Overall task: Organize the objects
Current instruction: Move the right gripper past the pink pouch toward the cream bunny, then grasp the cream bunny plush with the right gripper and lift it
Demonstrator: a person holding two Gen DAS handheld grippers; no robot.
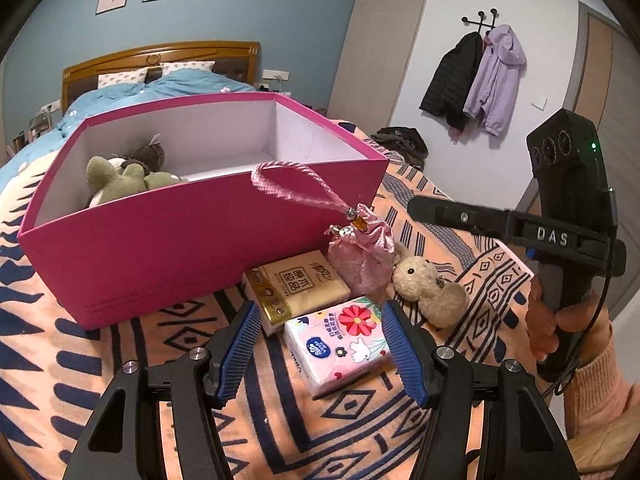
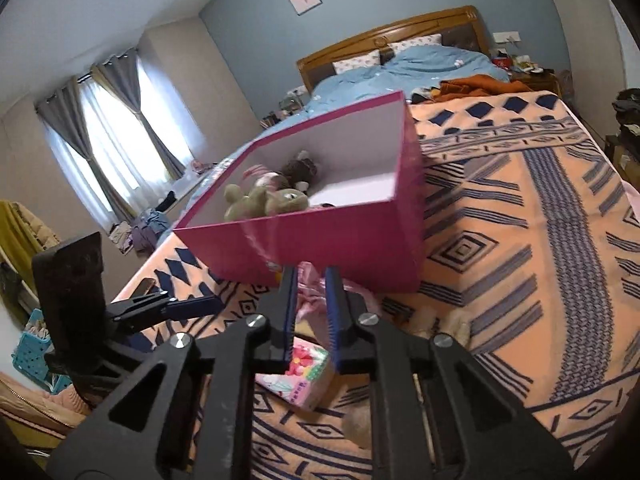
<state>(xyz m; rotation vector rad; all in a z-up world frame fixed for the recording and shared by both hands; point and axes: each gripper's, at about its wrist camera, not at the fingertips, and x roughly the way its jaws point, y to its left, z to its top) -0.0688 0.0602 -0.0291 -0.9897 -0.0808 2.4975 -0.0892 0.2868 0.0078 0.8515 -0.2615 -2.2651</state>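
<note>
A pink satin drawstring pouch [image 1: 360,258] stands on the patterned blanket in front of the open pink box [image 1: 180,240], its cord loop raised in the air. My right gripper [image 2: 311,271] is shut on the pouch [image 2: 310,298]; in the left wrist view its finger [image 1: 418,204] reaches in from the right. The left gripper [image 1: 320,308] hangs open just above a floral tissue pack [image 1: 344,344]. A brown tissue pack [image 1: 296,284] lies beside it, and a beige plush rabbit [image 1: 428,284] to the right. Green and brown plush toys [image 1: 116,182] lie inside the box [image 2: 320,248].
Everything rests on a bed with an orange and navy blanket [image 2: 520,240]. A blue duvet and wooden headboard [image 1: 160,56] lie beyond the box. Coats [image 1: 476,80] hang on the right wall. A hand in a pink sleeve [image 1: 560,320] holds the right gripper.
</note>
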